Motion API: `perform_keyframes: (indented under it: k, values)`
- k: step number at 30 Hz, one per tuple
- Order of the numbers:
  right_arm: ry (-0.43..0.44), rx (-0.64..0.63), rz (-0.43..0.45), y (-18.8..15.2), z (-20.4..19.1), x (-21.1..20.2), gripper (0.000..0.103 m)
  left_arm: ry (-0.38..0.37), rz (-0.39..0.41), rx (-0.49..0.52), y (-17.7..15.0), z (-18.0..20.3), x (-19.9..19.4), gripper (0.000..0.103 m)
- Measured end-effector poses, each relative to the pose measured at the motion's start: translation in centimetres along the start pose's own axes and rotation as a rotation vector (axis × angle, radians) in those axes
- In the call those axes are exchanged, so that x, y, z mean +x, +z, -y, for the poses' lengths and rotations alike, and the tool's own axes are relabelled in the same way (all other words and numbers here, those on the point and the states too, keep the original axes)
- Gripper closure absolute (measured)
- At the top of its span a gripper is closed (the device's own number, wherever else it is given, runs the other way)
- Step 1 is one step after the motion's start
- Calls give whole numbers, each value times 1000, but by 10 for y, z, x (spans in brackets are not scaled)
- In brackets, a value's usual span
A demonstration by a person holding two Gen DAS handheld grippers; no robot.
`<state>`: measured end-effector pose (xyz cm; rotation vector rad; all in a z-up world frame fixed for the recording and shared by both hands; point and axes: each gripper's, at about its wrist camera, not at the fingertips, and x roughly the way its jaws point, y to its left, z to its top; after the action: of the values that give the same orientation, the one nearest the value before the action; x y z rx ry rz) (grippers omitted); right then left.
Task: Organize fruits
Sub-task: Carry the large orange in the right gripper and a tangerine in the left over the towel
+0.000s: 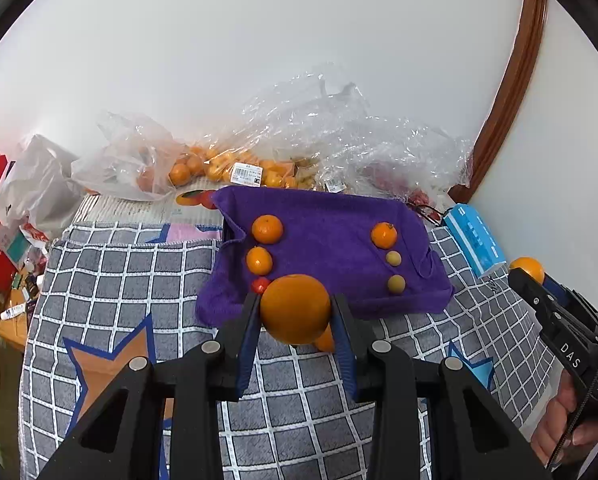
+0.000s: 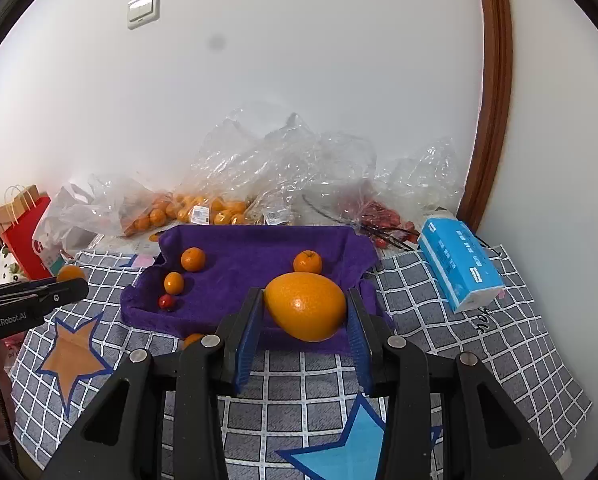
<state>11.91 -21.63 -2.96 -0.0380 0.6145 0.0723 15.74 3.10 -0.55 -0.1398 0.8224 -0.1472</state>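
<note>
Grippers both tilt downward over the checked cloth (image 1: pixel 131 264) before the purple towel (image 1: pixel 331 228). The right gripper (image 2: pixel 305 308) is clamped on a large oval orange (image 2: pixel 306 306) filling its jaws; the left gripper (image 1: pixel 295 310) pinches a rounder orange (image 1: pixel 295 308) likewise, beside a small red fruit (image 1: pixel 260 285).

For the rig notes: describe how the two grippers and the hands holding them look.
Both grippers, left gripper and right gripper, are black plastic linkages with silver pivot pins and blue ribbed pads. Seen from the side, the right one bears white "DAS" lettering and a black cable; the left reads "GenRobot.AI". The right hand is bare; no sleeve shows.
</note>
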Motion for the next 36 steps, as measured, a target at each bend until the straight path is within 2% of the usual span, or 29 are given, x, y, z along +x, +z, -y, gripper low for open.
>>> perform_keyframes:
  k: [36]
  values:
    - [-22, -16, -56, 29, 7, 85, 62, -17, -66, 17, 42, -7, 72, 70]
